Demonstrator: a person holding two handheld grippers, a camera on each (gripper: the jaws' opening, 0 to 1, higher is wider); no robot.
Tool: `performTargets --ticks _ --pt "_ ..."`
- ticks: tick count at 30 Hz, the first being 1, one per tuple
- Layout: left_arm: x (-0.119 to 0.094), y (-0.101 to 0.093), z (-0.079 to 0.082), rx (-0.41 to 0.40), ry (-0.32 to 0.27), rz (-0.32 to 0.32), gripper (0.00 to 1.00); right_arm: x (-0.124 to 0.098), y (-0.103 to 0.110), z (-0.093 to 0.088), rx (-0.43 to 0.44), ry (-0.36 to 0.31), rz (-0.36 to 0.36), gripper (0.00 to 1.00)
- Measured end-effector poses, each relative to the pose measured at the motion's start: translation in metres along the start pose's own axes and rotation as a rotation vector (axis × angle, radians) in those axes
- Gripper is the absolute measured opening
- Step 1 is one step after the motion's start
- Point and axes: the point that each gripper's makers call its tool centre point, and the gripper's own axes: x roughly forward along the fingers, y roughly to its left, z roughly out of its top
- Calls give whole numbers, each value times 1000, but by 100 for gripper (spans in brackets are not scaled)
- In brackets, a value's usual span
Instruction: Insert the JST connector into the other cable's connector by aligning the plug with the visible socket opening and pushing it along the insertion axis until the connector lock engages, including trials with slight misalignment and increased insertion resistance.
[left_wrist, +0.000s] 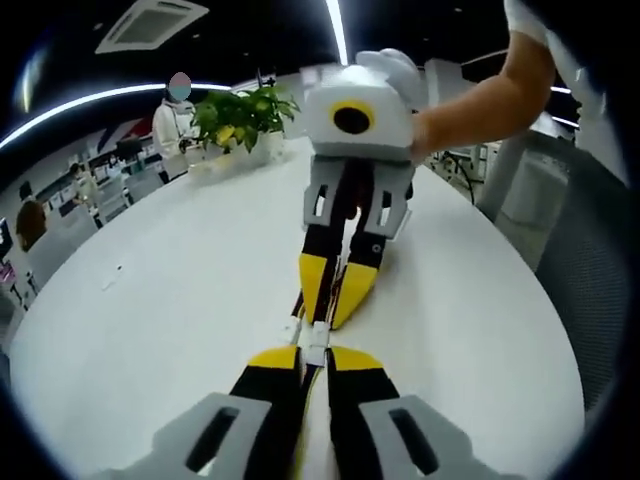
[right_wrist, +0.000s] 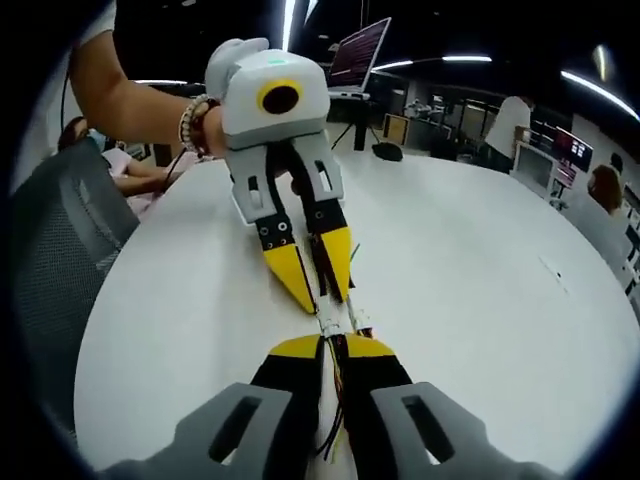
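the plug (left_wrist: 316, 338) and socket (right_wrist: 334, 322) are held clamped by the left gripper (left_wrist: 314, 358) and right gripper (right_wrist: 333, 347), seemingly mated above the worktop (left_wrist: 180, 290); a final axial push is likely needed.

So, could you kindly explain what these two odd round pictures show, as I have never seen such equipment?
There is no robot here: a person holds a two-jaw tool in each hand, and a fisheye camera rides on each tool. The left gripper view looks along the left gripper at the right gripper opposite. The right gripper view is the reverse, with the right gripper at the bottom. They meet tip to tip over a round white table. Each is shut on one end of a small white connector pair, with thin wires trailing. Whether the plug is locked I cannot tell. A potted plant stands farther back.
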Motion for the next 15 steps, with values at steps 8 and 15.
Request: performTargets --ticks 8,15 --pt "-5 -1 -2 -32 1 15 11 -6 1 0 32 1 -5 8" --pt "-15 2 7 -88 -54 50 13 -15 0 8 42 -14 -16 8"
